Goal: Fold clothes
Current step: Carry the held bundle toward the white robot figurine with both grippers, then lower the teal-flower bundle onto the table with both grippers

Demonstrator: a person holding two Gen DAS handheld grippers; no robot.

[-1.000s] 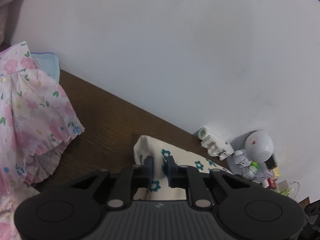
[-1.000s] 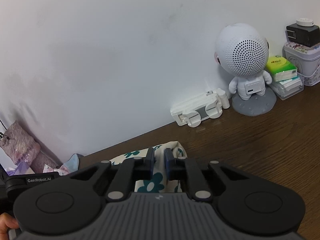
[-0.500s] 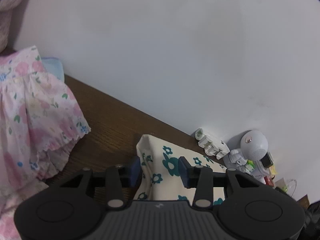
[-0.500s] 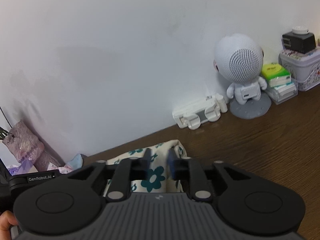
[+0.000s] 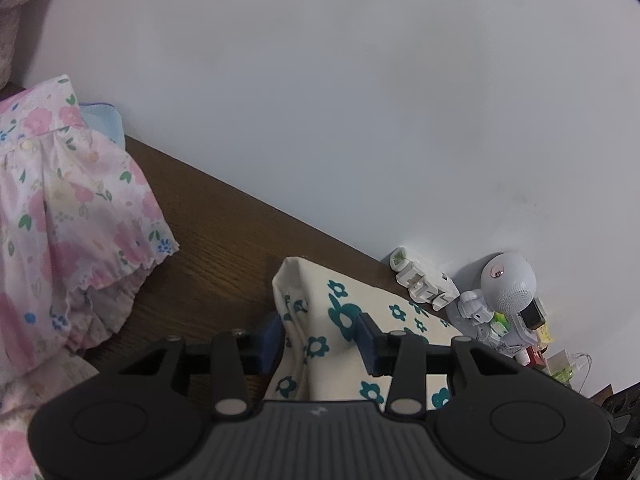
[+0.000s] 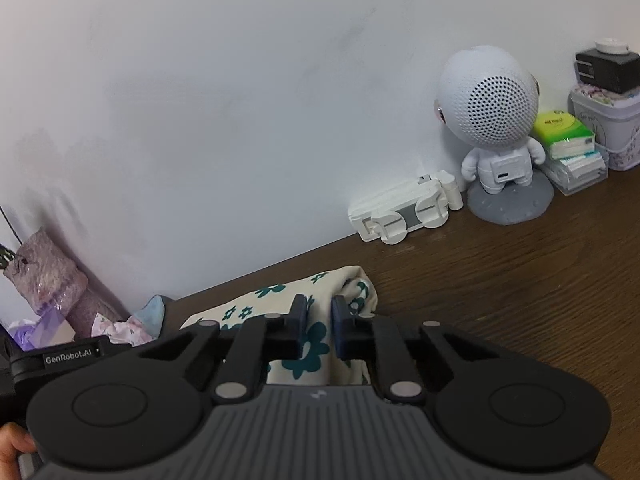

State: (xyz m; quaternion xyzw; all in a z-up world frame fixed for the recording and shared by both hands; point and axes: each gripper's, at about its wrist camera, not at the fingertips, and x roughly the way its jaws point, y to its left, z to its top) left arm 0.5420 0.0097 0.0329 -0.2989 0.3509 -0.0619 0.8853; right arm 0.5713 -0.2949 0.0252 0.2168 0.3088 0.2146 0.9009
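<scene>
A cream cloth with teal flowers (image 5: 320,320) lies folded on the dark wooden table (image 5: 208,248). My left gripper (image 5: 320,338) is open, its blue pads (image 5: 366,344) standing on either side of the cloth's left corner without pinching it. In the right wrist view the same cloth (image 6: 280,300) lies under my right gripper (image 6: 319,326), whose jaws stand slightly apart over the cloth's right corner with a narrow gap between the pads. The cloth rests flat on the table (image 6: 520,280).
A pink floral garment (image 5: 60,220) is heaped at the left. By the white wall stand a white folding stand (image 6: 404,212), a grey astronaut speaker (image 6: 492,128), tissue packs (image 6: 568,148) and a tin (image 6: 608,128). A purple plush bundle (image 6: 44,280) sits at the far left.
Both grippers were shut on the cloth's corners a second ago. The left jaws have opened wide and let go. The right jaws have parted slightly and the cloth lies lower.
</scene>
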